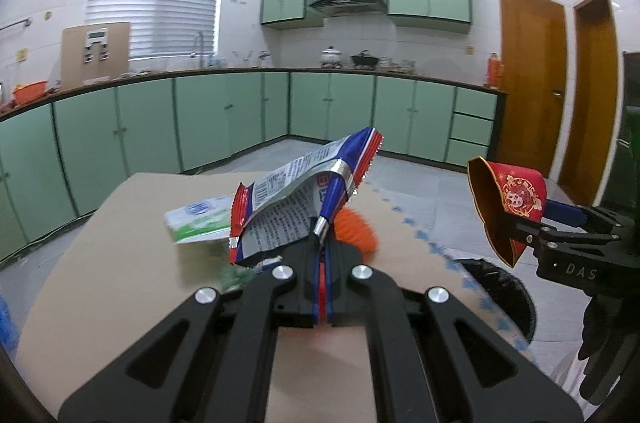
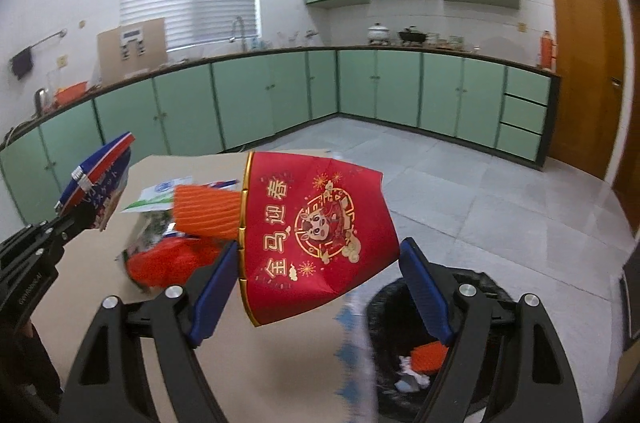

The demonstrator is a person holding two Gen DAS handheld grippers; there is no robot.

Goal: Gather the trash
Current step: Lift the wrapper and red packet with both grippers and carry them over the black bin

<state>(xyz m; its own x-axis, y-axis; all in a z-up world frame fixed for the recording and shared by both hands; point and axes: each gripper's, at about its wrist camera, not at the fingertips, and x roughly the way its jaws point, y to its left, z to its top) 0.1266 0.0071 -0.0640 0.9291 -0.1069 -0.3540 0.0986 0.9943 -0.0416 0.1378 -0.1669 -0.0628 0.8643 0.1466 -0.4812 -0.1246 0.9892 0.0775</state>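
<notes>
Trash is split between both tools and the brown cardboard-covered worktop (image 1: 120, 243). Furthest left, a flat green-and-white paper carton (image 1: 200, 219) lies on the cardboard. Just beside it the left gripper (image 1: 324, 243) has its jaws pressed tight on the bottom edge of a crinkled blue, red and silver foil snack wrapper (image 1: 304, 191), held up off the surface. That wrapper looks feather-light, slick and floppy, so I'd say a pinch on the sealed seam is the surest hold.

Behind it sits an orange ribbed paper piece (image 2: 206, 209), with a crumpled red plastic bag (image 2: 164, 263) below it in the right view; both should squash easily.

Further right, the right gripper (image 2: 318, 247) has its jaws spread wide, with a red printed paper sheet with gold trim (image 2: 320, 223) bowed between the pads. Whether the pads press its edges or it hangs loose, I cannot tell. It seems thin, springy and light.

Rightmost, on the floor beside the worktop and below that sheet, stands a round bin with a black liner (image 2: 492, 287), with scraps already inside.
</notes>
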